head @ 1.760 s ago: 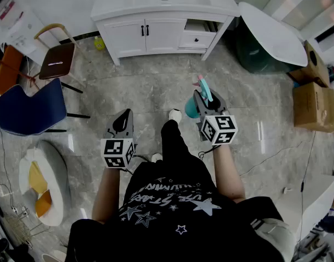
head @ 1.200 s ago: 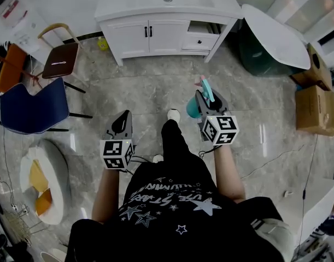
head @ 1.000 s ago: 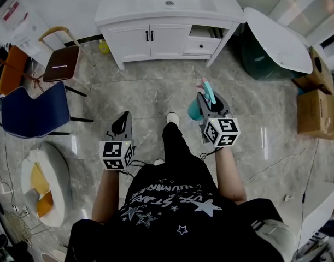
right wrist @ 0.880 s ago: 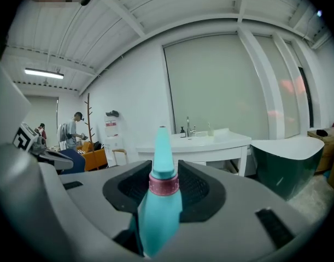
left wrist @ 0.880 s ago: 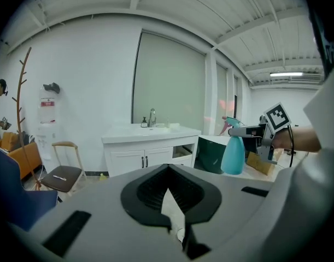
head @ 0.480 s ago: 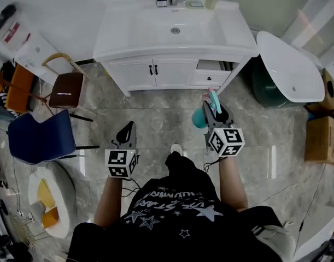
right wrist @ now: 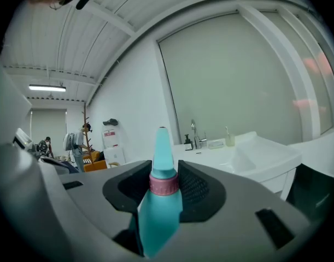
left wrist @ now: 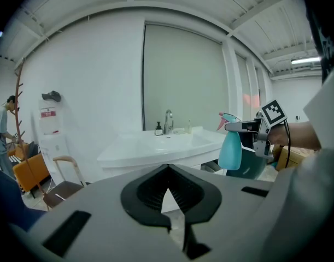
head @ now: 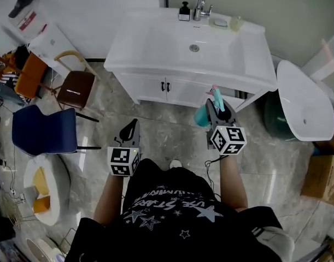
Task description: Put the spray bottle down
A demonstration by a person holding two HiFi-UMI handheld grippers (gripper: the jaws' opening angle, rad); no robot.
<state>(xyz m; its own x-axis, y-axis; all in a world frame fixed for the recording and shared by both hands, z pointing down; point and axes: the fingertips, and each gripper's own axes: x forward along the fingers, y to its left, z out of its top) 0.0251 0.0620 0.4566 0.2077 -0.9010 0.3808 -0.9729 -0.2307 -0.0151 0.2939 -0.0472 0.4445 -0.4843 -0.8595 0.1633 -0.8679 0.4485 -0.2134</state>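
Right gripper: clamped on the pink collar of a teal plastic spray bottle, which is upright and off the floor.
Left gripper: jaws together, nothing between.
Bottle position: just before white sink vanity.

Teal spray bottle, pink collar, upright, held in right gripper.

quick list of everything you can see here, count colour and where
spray bottle: 1, teal, pink collar, carried above the floor
vanity: 1, white, ahead against the wall
faucet: 1, silver, behind the basin
soap bottle: 1, dark, left of faucet
blue chair: 1, floor at left
brown chair: 1, behind the blue one
round table: 1, white, right of vanity
cardboard box: 1, brown, far right
left gripper: grey, jaws together, empty
right gripper: grey, clamped on the spray bottle
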